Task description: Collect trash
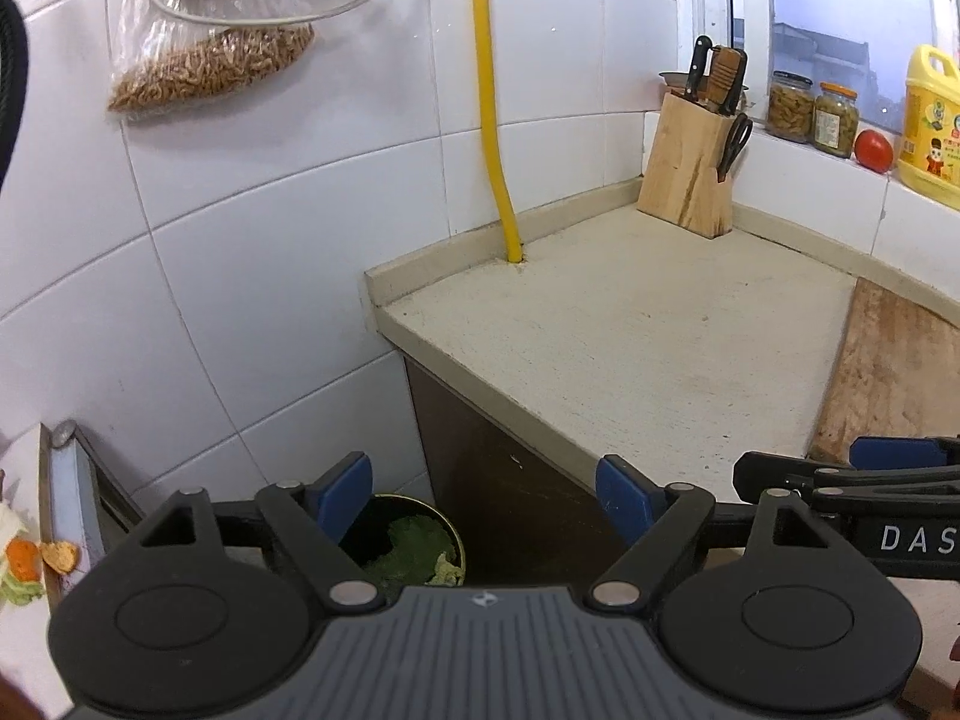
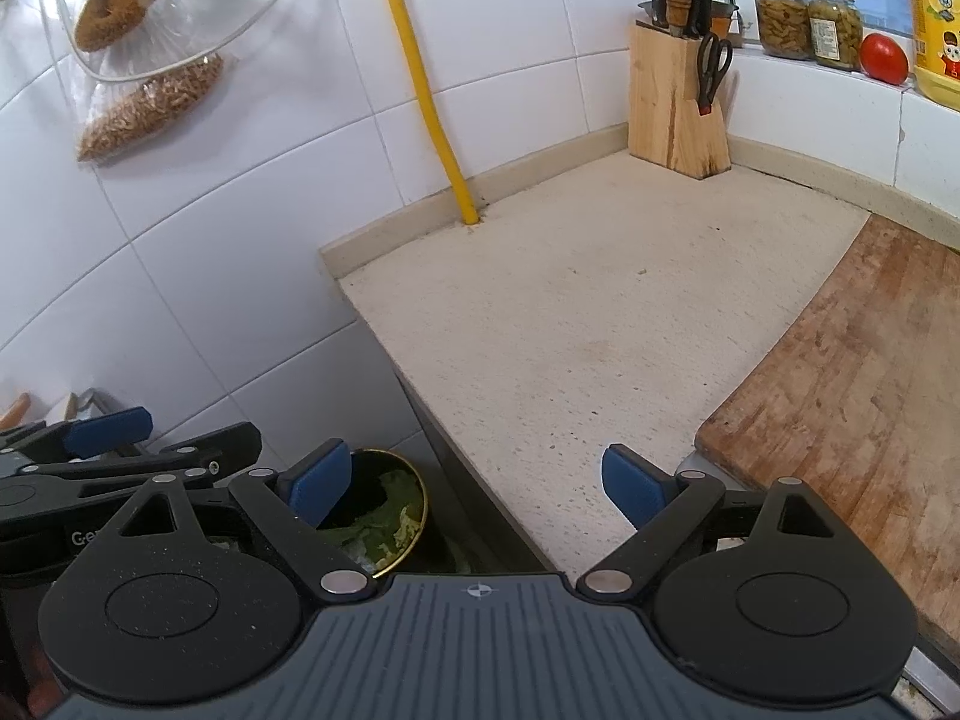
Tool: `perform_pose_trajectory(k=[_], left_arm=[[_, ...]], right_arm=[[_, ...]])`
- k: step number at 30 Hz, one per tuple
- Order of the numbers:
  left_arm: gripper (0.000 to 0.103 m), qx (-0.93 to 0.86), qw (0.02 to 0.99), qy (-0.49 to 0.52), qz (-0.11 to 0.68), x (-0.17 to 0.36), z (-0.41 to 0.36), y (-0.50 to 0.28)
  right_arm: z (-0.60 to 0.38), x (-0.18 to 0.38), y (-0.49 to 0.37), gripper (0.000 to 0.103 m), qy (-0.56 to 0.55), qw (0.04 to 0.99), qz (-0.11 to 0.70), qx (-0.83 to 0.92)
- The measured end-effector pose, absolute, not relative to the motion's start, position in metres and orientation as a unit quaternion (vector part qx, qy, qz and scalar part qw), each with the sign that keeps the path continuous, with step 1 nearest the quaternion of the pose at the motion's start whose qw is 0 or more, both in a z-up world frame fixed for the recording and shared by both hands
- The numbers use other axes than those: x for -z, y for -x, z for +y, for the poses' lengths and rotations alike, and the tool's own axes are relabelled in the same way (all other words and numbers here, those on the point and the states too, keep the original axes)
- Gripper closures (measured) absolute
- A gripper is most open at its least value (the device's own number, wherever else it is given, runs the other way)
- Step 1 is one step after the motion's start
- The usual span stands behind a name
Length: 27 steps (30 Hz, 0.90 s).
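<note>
A round bin (image 1: 420, 546) with a brass-coloured rim stands on the floor beside the counter, holding green leafy scraps (image 1: 414, 543); the right wrist view shows the same bin (image 2: 384, 516) and green leafy scraps (image 2: 384, 525). My left gripper (image 1: 483, 495) is open and holds nothing, with its left finger over the bin. My right gripper (image 2: 474, 486) is open and empty too, spanning the bin and the counter edge. Each gripper shows in the other's view: the right gripper (image 1: 852, 480) and the left gripper (image 2: 120, 438). Orange peel and green scraps (image 1: 30, 564) lie on a white surface at far left.
The beige counter (image 1: 630, 324) bears a wooden knife block (image 1: 690, 174) in the corner and a wooden cutting board (image 2: 852, 396) at right. A yellow hose (image 1: 492, 102) runs down the tiled wall. Jars (image 1: 813, 108), a tomato (image 1: 873, 150) and a yellow bottle (image 1: 933, 126) stand on the sill.
</note>
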<state>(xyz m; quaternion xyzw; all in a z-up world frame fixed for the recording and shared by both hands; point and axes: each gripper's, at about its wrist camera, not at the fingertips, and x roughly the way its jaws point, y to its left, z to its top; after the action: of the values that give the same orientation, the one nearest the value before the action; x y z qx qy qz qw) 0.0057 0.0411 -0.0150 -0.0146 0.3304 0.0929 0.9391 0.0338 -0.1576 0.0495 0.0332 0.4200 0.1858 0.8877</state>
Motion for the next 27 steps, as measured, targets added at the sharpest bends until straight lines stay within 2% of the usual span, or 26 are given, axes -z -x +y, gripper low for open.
perform_pose_trajectory(k=[27], left_arm=[[0.022, -0.094, 0.946, 0.026, 0.310, 0.014, 0.053, 0.003]], right_arm=[[-0.155, -0.053, -0.035, 0.007, -0.031, 0.886, 0.418, -0.200]])
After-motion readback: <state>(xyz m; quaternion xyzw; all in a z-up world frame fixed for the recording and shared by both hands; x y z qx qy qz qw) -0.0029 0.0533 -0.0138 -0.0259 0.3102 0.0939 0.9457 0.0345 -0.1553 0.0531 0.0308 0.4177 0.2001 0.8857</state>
